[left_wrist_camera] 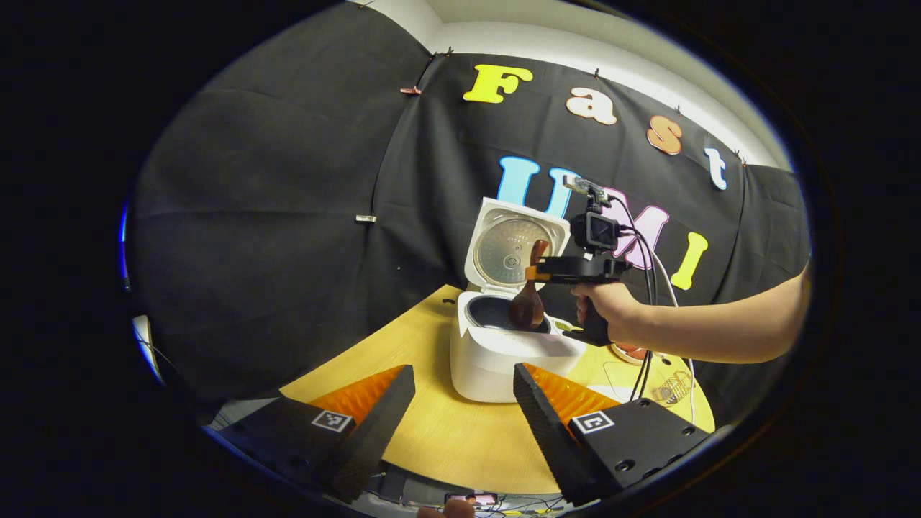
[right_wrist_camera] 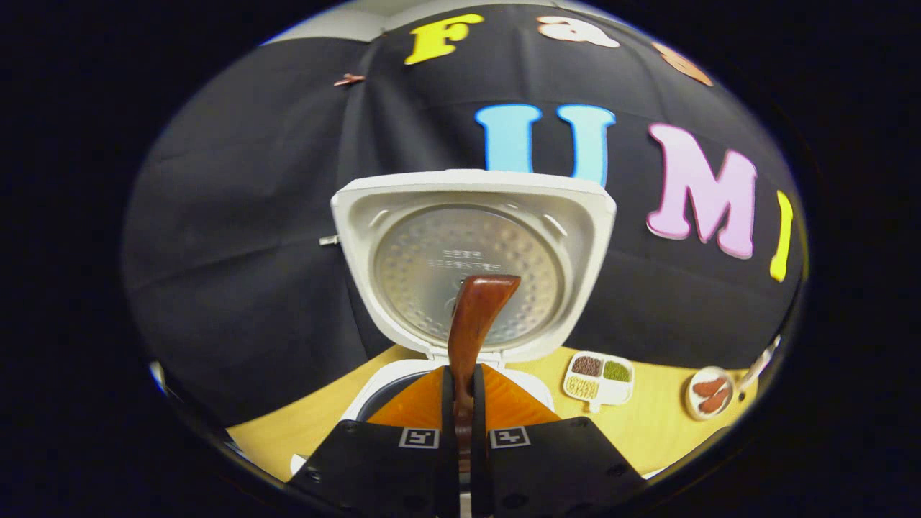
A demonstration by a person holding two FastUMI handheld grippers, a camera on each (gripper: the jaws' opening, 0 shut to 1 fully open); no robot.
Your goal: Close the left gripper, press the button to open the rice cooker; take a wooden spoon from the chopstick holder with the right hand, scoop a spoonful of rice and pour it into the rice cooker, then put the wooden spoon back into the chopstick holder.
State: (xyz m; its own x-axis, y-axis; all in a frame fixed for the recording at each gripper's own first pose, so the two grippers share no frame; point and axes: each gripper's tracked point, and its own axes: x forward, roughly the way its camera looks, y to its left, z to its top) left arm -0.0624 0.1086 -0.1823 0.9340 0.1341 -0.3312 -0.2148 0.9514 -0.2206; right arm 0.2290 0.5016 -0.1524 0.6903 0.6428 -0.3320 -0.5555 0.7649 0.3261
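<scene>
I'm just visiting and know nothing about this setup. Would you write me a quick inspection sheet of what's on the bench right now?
Surface: wooden table, bare at the front.
Job's things: white rice cooker, lid open and upright; wooden spoon hangs bowl-down over the pot.
Clutter: divided dish of grains; small plate of reddish pieces.
Grippers: right hand-held gripper shut on the spoon handle; left hand-held gripper open, holding nothing.
Cables: black and white leads hang from the right gripper.
Surroundings: black cloth wall.
</scene>
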